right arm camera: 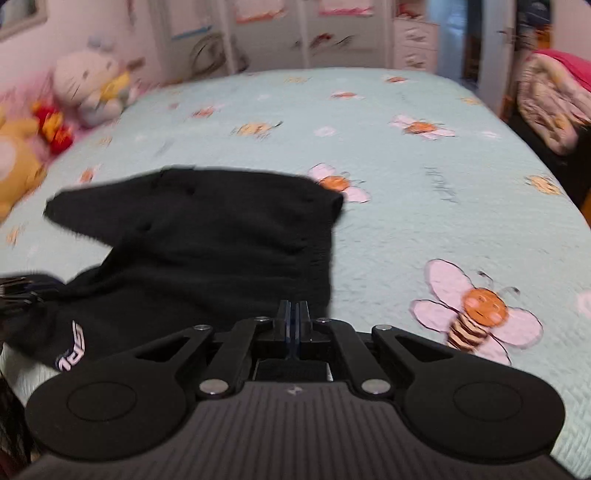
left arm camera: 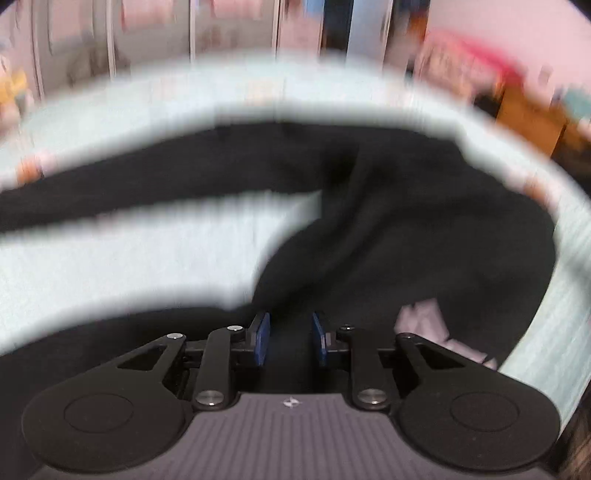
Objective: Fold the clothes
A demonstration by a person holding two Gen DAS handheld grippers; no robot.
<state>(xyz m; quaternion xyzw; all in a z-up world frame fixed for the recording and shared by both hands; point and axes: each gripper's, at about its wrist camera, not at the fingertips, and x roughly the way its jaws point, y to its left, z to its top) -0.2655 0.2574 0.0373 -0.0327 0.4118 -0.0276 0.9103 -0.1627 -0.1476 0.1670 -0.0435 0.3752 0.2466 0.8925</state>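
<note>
A black garment (right arm camera: 207, 236) lies partly spread on the light blue bedspread (right arm camera: 424, 206), with white lettering near its left hem. My right gripper (right arm camera: 293, 308) is shut, its pads pressed together at the garment's near right edge, which runs up into the fingers. In the blurred left wrist view, the black garment (left arm camera: 406, 221) fills the middle, with one long part stretching left. My left gripper (left arm camera: 290, 332) is open just above the fabric, blue pads apart and dark cloth showing between them. A black shape at the right wrist view's far left may be the left gripper.
Plush toys (right arm camera: 88, 85) sit along the bed's left side near the wall. Wardrobe doors (right arm camera: 295, 33) stand behind the bed. A pile of pink bedding (right arm camera: 554, 96) sits to the right. The bedspread, printed with bees, stretches wide to the right of the garment.
</note>
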